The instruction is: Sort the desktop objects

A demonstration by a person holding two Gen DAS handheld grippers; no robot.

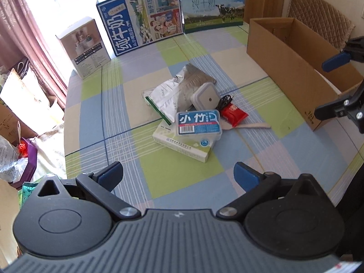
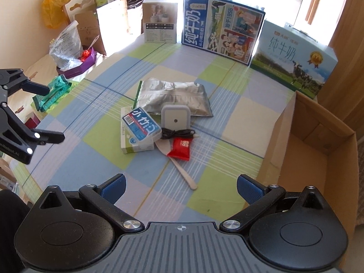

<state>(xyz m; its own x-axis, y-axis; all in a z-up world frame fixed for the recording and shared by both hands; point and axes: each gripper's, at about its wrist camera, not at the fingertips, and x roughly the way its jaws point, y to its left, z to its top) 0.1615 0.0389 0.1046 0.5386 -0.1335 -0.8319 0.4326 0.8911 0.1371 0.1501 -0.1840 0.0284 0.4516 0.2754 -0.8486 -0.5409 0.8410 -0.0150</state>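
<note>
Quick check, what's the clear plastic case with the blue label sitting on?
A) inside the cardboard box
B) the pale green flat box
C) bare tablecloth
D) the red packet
B: the plastic case lies on top of the pale green flat box, which shows beneath its near and left edges in both views; the red packet lies apart to its right, and the cardboard box stands off at the table's right side.

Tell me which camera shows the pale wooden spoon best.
The right wrist view. There the pale wooden spoon shows its whole handle running toward the camera, with only the bowl tucked under the red snack packet. In the left wrist view the spoon is smaller and its bowl is mostly hidden behind the clear plastic box with a blue label.
</note>
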